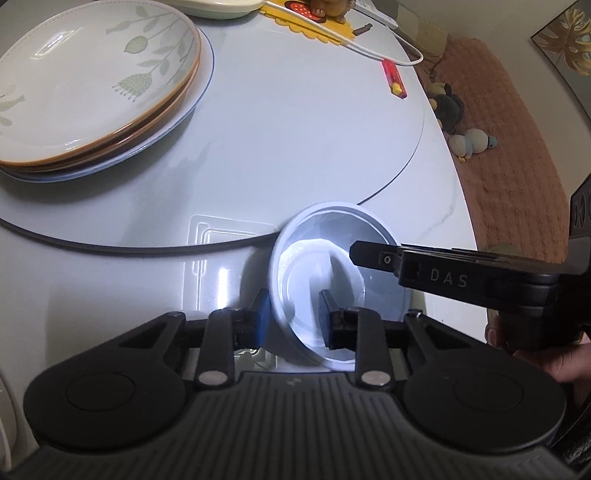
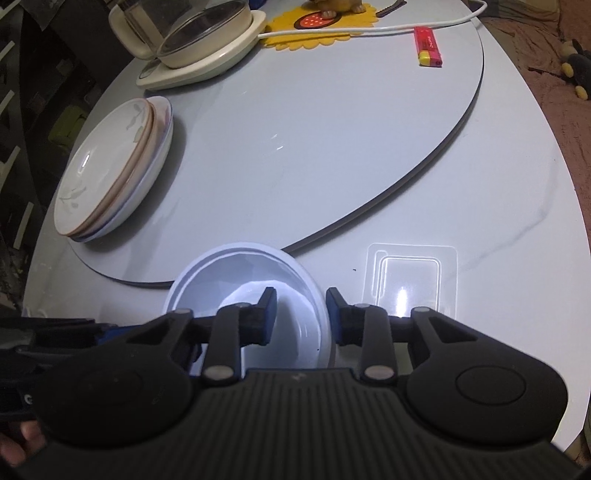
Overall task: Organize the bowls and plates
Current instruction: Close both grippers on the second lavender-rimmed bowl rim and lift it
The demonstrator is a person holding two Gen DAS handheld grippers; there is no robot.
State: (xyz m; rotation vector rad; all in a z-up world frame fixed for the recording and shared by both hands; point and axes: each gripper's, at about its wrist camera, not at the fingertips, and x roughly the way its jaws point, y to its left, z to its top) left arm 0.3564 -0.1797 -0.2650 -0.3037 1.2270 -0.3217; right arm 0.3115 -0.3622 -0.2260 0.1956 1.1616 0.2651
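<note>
A white bowl [image 1: 325, 258] sits on the white table just off the turntable's near edge. My left gripper [image 1: 293, 317] straddles its left rim, one finger outside and one inside, jaws apart. My right gripper [image 2: 301, 314] straddles the same bowl's [image 2: 240, 273] right rim, one finger inside and one outside, also apart from the wall. The right gripper's finger shows in the left wrist view [image 1: 373, 256] over the bowl. A stack of plates [image 1: 92, 88] with a leaf pattern lies on the turntable at the far left; it also shows in the right wrist view [image 2: 110, 170].
A round turntable [image 2: 332, 147] covers the table's middle. A red lighter [image 2: 428, 46], a white cable [image 2: 369, 31], a yellow mat [image 2: 321, 26] and a cream dish with glass lid [image 2: 199, 40] lie at the back. A clear plastic lid [image 2: 410, 277] lies near the bowl.
</note>
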